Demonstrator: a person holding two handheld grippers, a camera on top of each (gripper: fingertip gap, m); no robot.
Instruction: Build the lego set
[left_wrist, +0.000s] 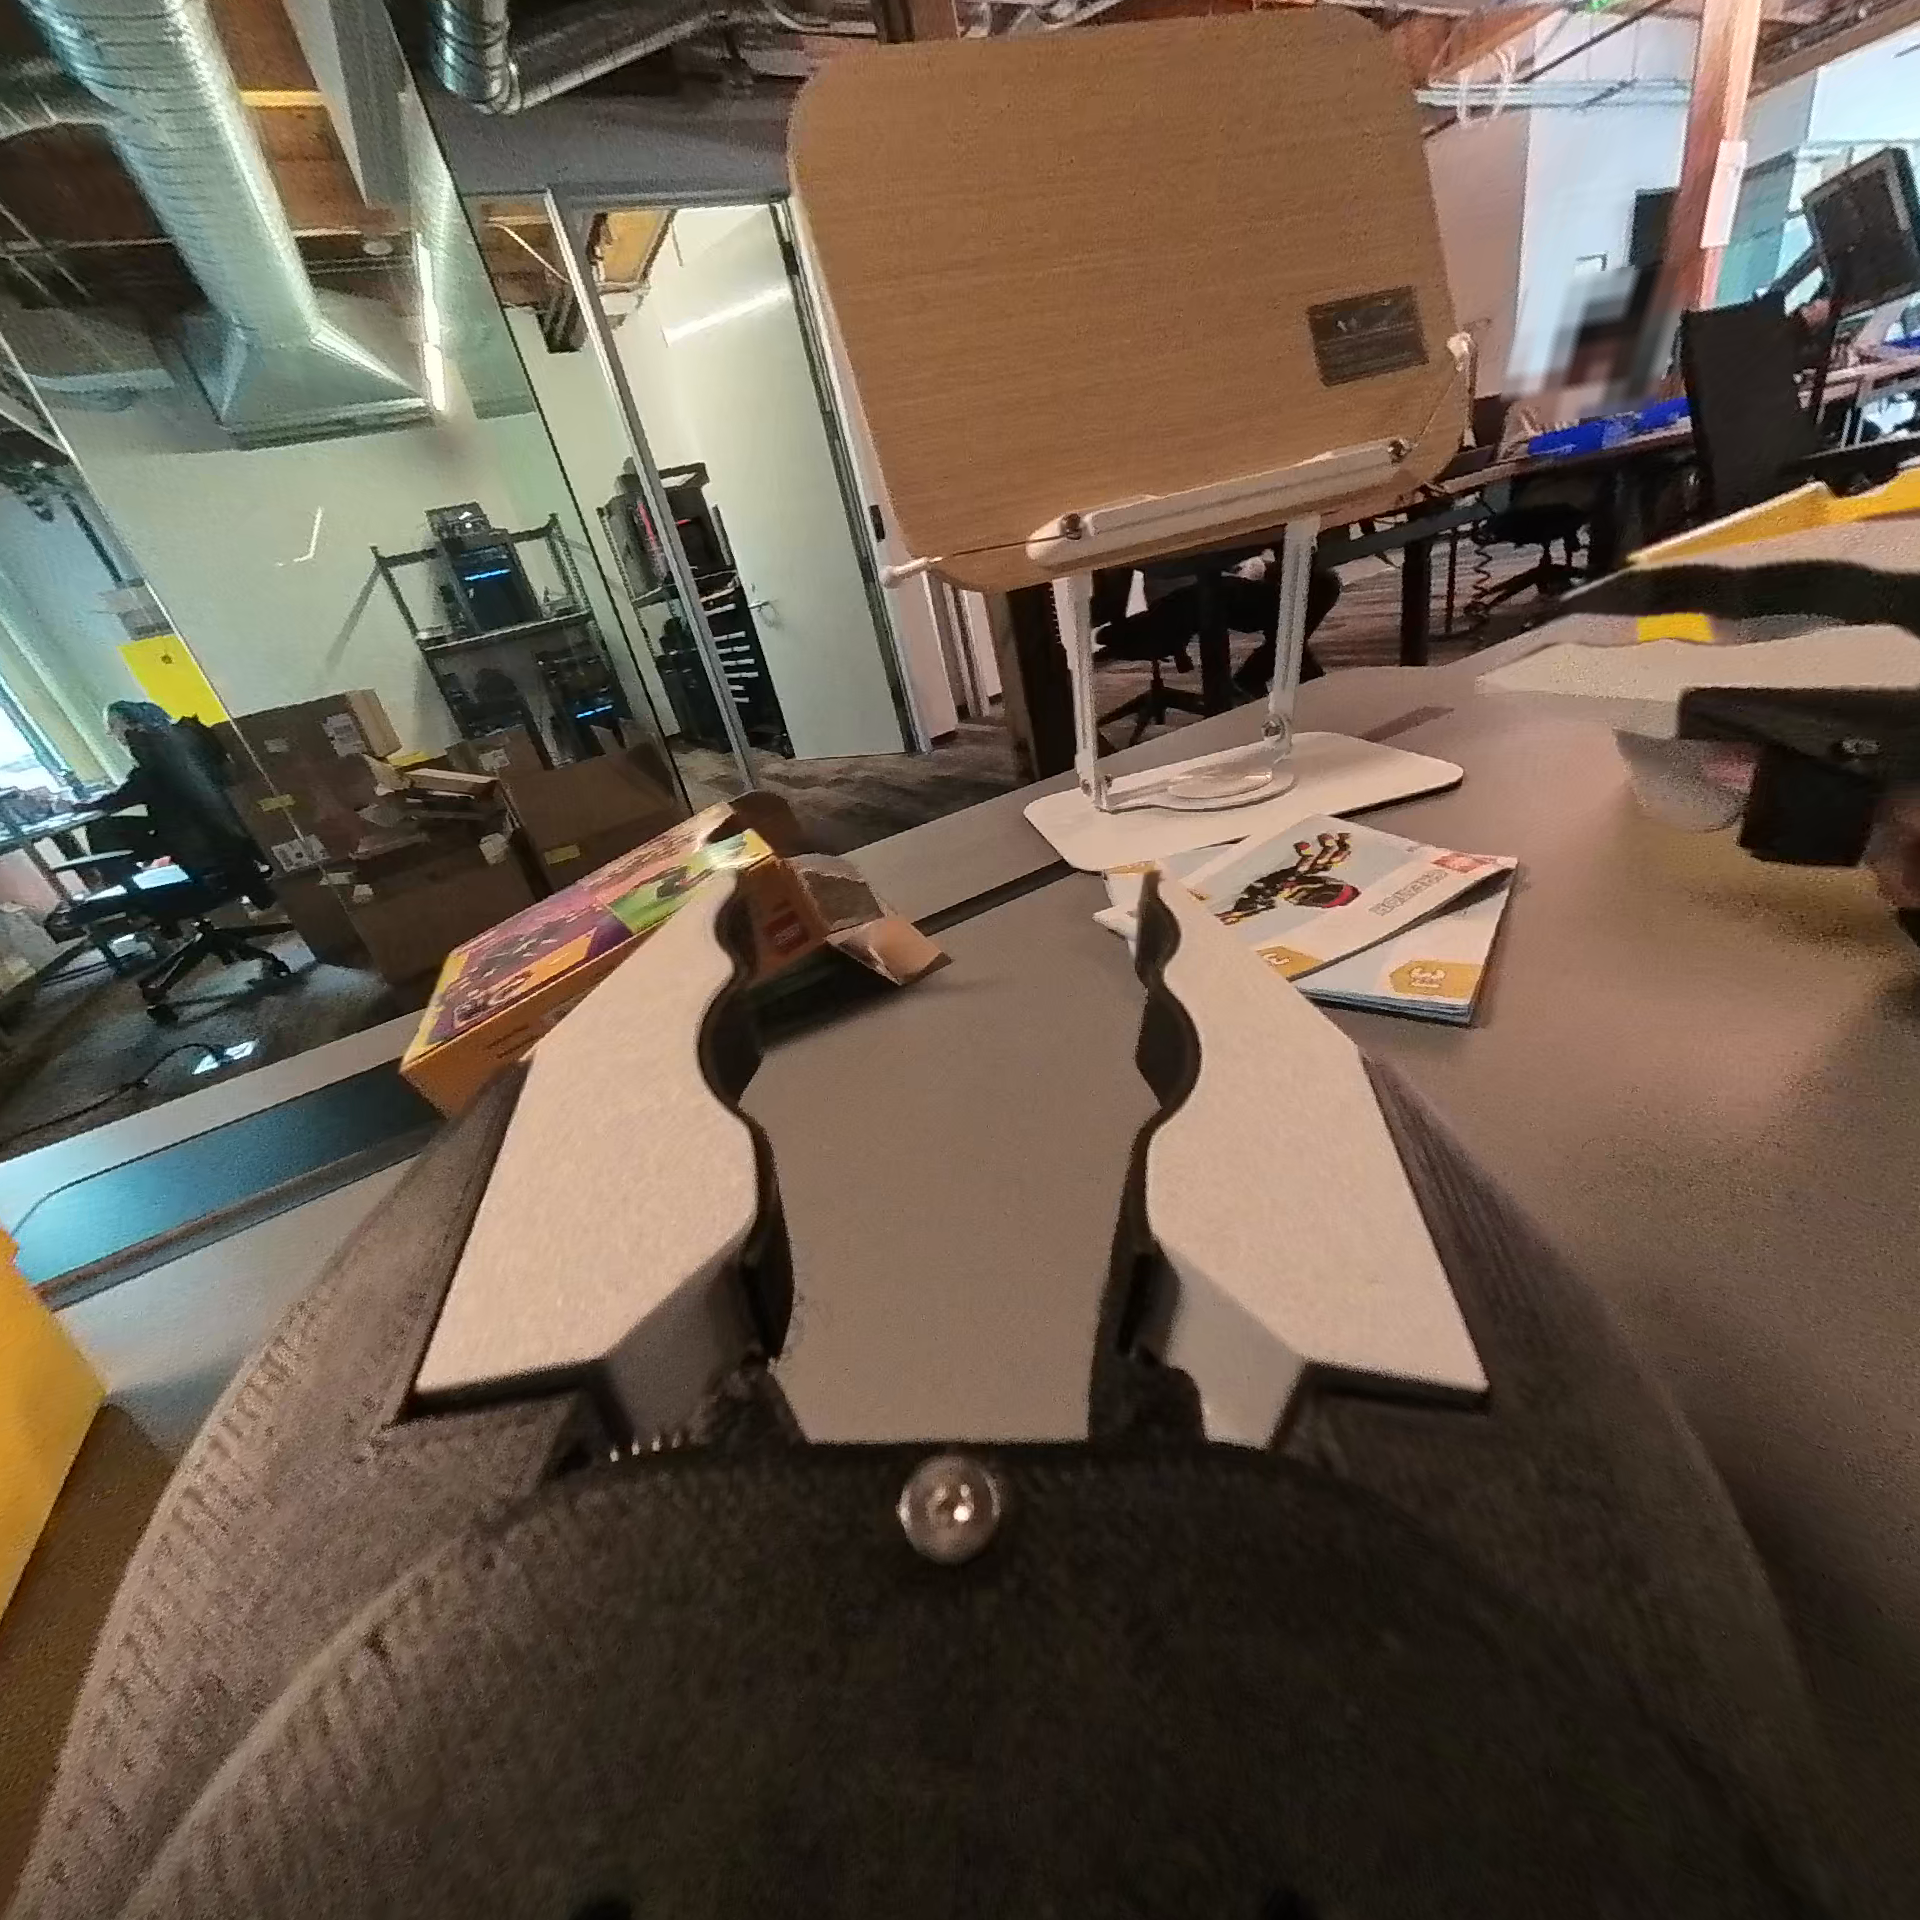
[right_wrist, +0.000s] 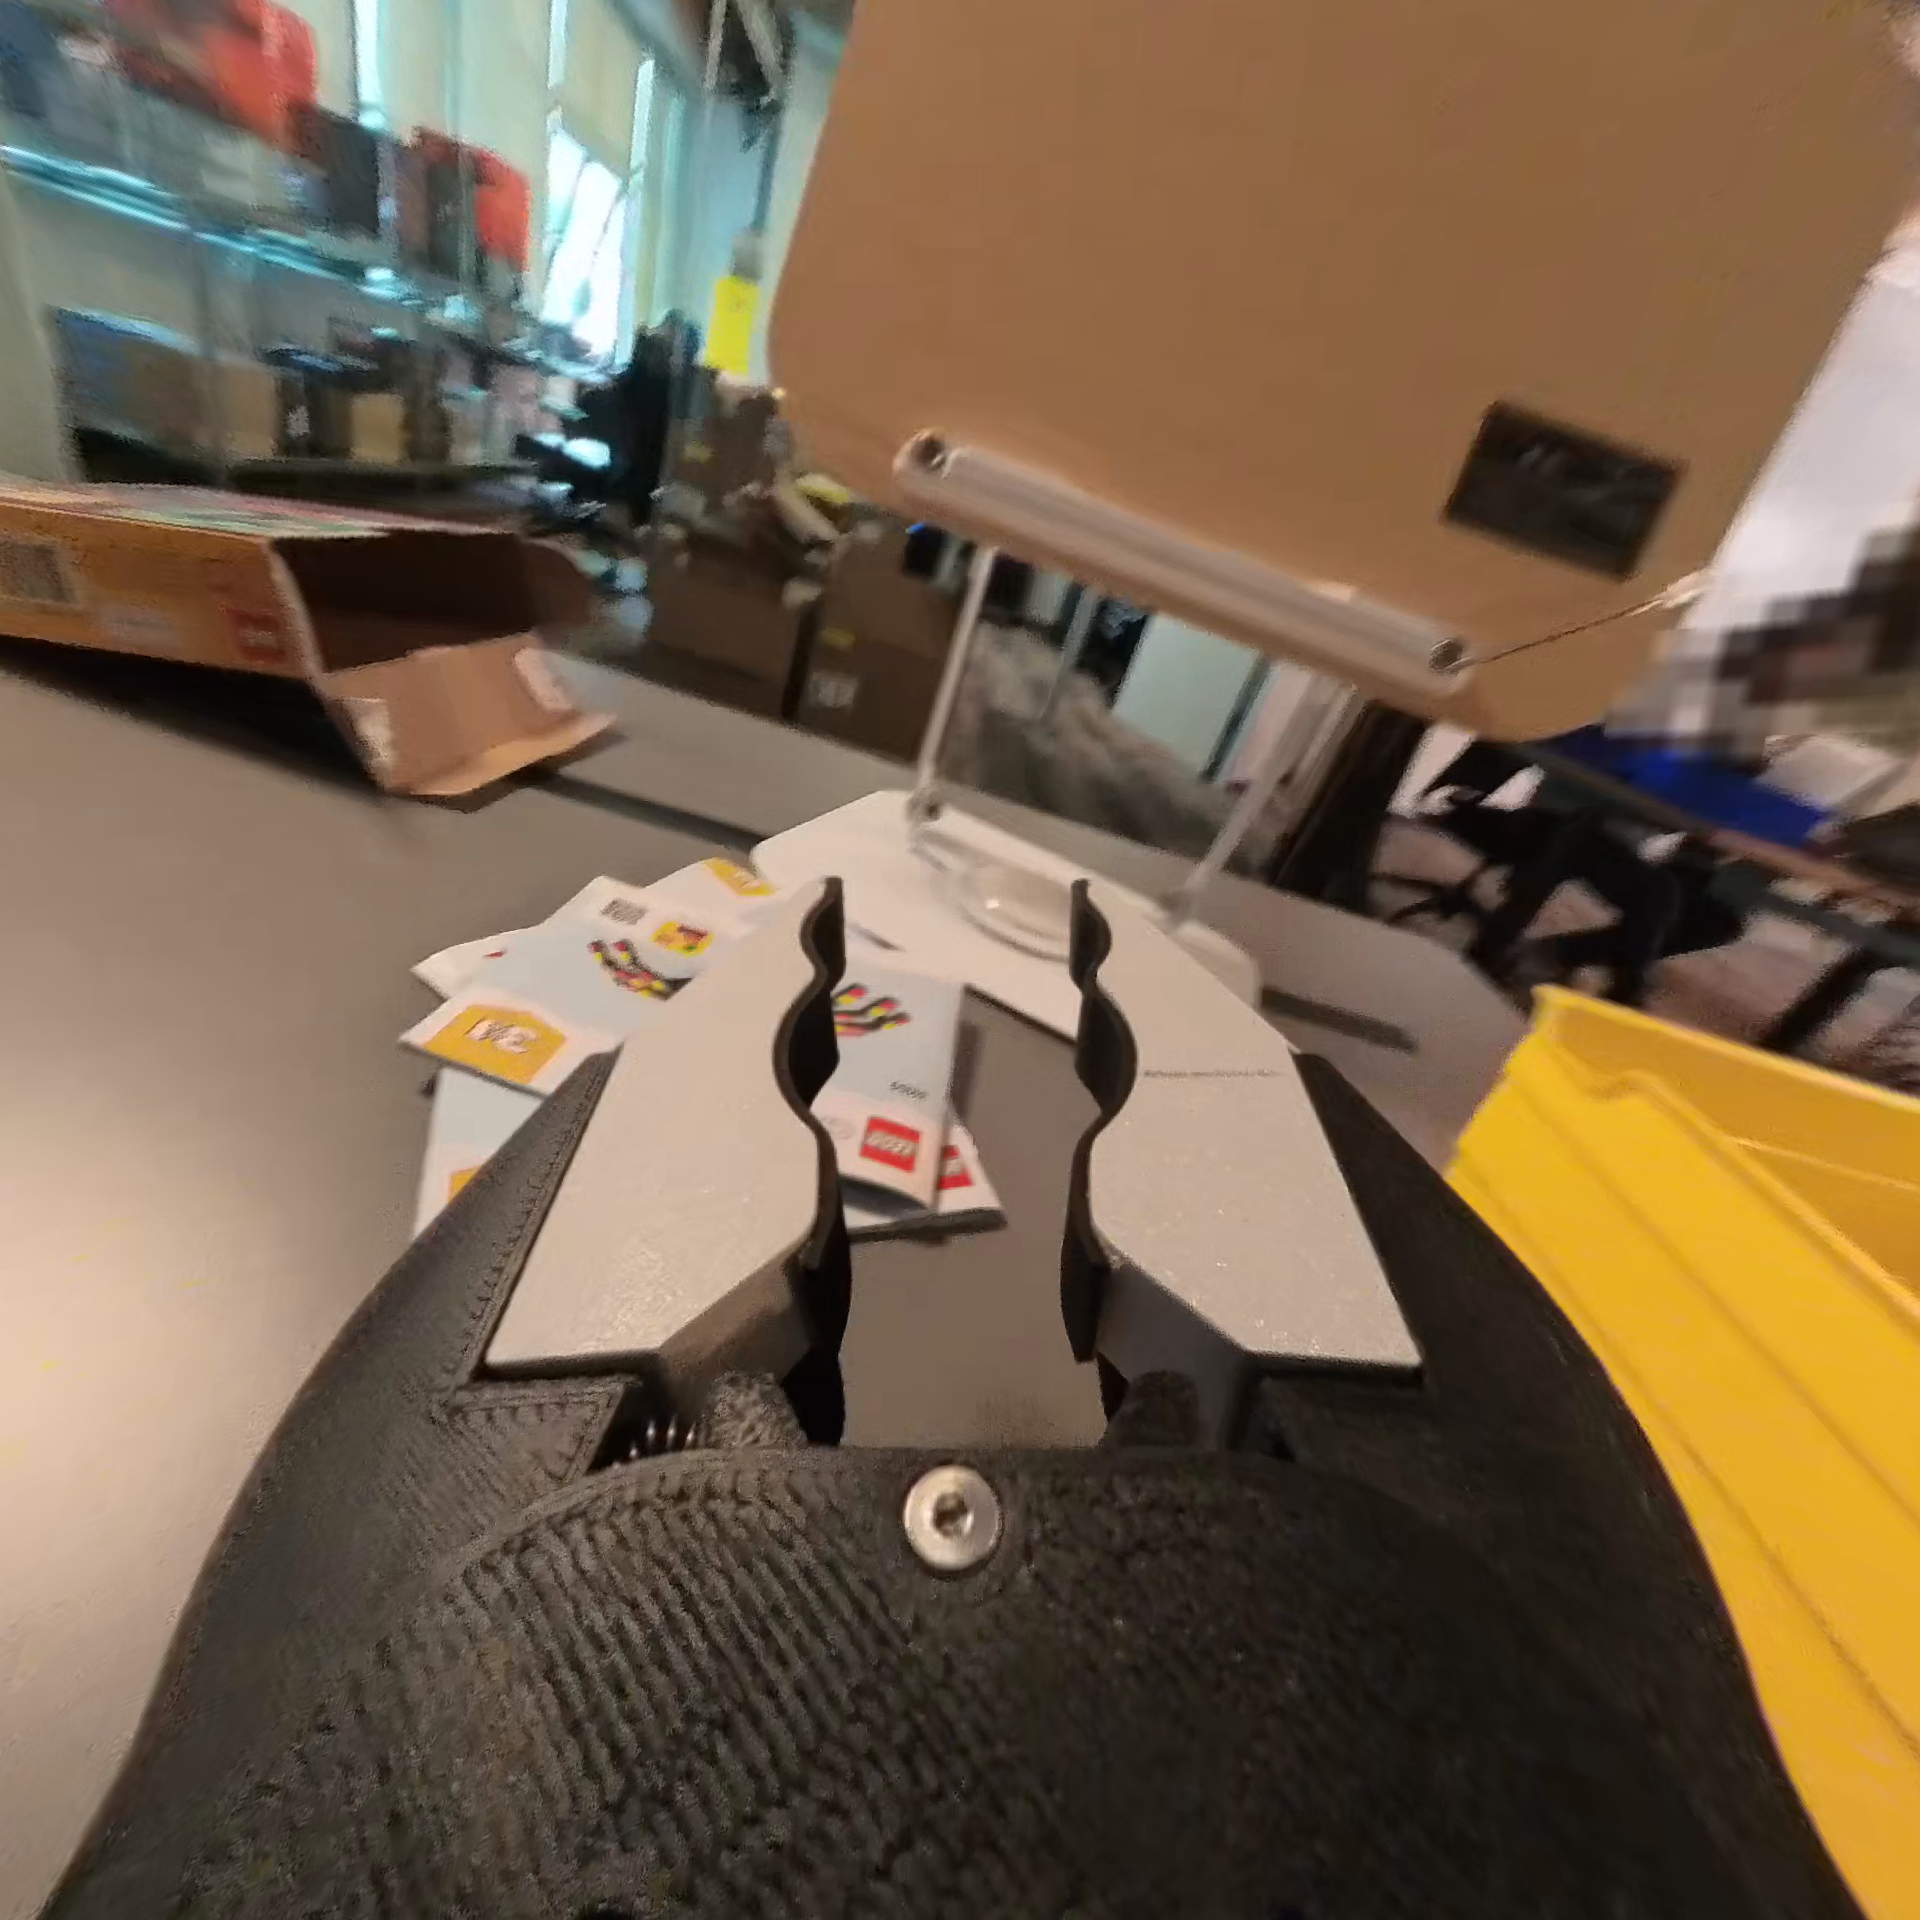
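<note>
My left gripper (left_wrist: 940, 914) is open and empty, low over the grey table (left_wrist: 935, 1039). An opened lego box (left_wrist: 582, 935) with a torn flap lies just beyond its left finger. Instruction booklets (left_wrist: 1351, 914) lie beyond its right finger. My right gripper (right_wrist: 951, 925) is open and empty, hovering just above several booklets (right_wrist: 883, 1091) spread on the table (right_wrist: 208, 987). The open box (right_wrist: 260, 613) shows at the far left in the right wrist view. The right gripper's body (left_wrist: 1808, 769) shows blurred at the right edge of the left wrist view. No loose bricks are visible.
A wooden book stand (left_wrist: 1122, 312) on a white base (left_wrist: 1351, 774) stands at the back of the table; it also shows in the right wrist view (right_wrist: 1299, 312). A yellow bin (right_wrist: 1714, 1299) sits close to the right of the right gripper. Desks, chairs and a seated person are beyond.
</note>
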